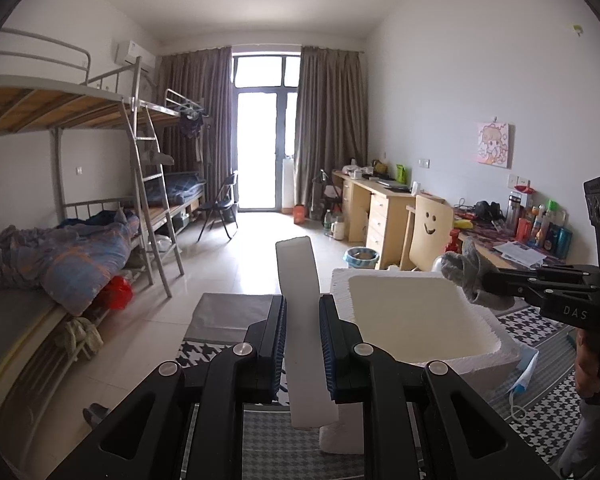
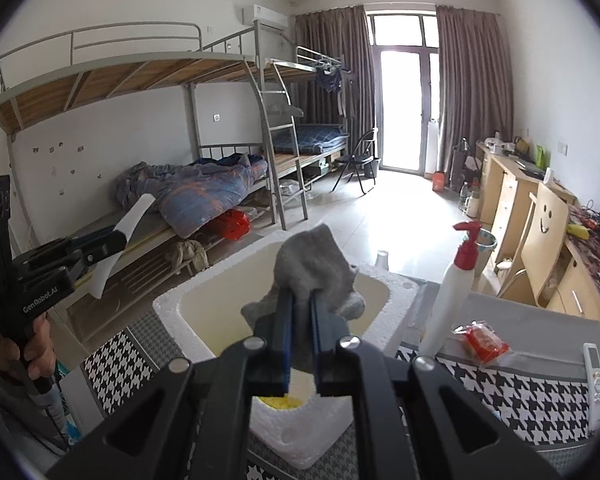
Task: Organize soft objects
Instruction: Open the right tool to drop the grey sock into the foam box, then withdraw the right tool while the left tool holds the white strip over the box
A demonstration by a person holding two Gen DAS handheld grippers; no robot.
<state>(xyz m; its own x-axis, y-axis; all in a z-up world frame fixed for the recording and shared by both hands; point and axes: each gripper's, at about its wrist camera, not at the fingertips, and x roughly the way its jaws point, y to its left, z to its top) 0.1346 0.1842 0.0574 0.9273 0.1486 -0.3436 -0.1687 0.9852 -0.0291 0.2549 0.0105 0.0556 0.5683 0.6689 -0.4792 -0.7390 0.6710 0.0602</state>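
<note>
You're facing a white-walled dorm room with a pale tiled floor (image 1: 236,264). Metal bunk beds (image 2: 148,80) line the left wall, wooden desks (image 1: 380,200) the right. Daylight pours through the glass balcony door (image 1: 266,132) between brown curtains (image 1: 332,120); what's outside looks washed out.

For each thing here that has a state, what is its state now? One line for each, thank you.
left gripper: jaws shut on the white strip, held in the air.
right gripper: jaws shut on the grey sock, above the foam box.
foam box: open, no lid on it.
pump bottle: upright, beside the box.
remote control: lying flat.
curtains: drawn apart.
</note>
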